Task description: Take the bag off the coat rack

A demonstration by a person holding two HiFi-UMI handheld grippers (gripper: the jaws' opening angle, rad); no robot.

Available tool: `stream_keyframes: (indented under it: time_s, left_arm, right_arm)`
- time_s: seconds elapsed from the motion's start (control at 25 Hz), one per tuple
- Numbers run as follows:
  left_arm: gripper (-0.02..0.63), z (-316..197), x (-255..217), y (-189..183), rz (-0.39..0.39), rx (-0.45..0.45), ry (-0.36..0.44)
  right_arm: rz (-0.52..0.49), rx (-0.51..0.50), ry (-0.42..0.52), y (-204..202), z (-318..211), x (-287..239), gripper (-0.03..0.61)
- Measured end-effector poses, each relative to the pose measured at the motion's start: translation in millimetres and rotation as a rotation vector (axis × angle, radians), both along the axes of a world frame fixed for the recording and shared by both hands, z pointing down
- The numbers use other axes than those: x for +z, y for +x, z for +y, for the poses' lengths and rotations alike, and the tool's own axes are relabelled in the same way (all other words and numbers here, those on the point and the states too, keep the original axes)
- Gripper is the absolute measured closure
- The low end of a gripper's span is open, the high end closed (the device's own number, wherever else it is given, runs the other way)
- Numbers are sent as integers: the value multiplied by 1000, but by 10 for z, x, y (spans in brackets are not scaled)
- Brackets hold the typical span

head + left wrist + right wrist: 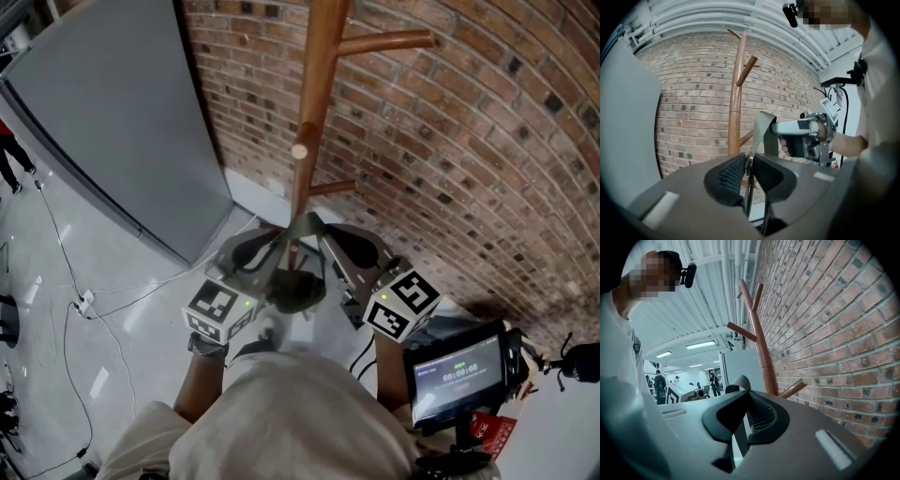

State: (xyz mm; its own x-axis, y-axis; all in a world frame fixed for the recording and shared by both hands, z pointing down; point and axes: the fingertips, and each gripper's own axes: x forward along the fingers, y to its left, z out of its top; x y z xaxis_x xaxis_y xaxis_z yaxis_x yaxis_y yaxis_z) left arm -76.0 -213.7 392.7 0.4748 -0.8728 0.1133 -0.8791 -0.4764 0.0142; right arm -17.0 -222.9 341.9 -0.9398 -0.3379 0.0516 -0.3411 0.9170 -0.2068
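Head view: the left gripper and right gripper meet in front of the upright wooden coat rack, which stands at 12 o'clock against the red brick wall. Both hold the flat grey-olive webbing strap of the small dark bag. The bag hangs at 6 o'clock from the strap's peak, between the two grippers. The peak lies over the pole, below a side peg; contact with the rack cannot be determined.

Left gripper view: the left gripper has its jaws clamped on the strap, which runs toward 1 o'clock to the right gripper.

Right gripper view: the right gripper has its jaws closed on the strap; the rack stands at 12 o'clock.
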Motion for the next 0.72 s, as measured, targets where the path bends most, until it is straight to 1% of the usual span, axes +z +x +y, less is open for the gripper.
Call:
stream_keyframes:
  time_s: [0.24, 0.44, 0.56, 0.72]
  left_arm:
    - [561, 19, -179, 3, -13, 6, 38]
    - [561, 36, -345, -45, 9, -1, 73]
    - [561, 28, -454, -82, 10, -4, 96]
    - [563, 36, -534, -88, 14, 3, 103]
  right_arm:
    - [-10, -14, 30, -36, -3, -156, 571]
    - [-29, -26, 41, -70, 15, -285, 571]
    - [-44, -25, 50, -73, 14, -355, 571]
    - [-59, -22, 32, -55, 12, -424, 571]
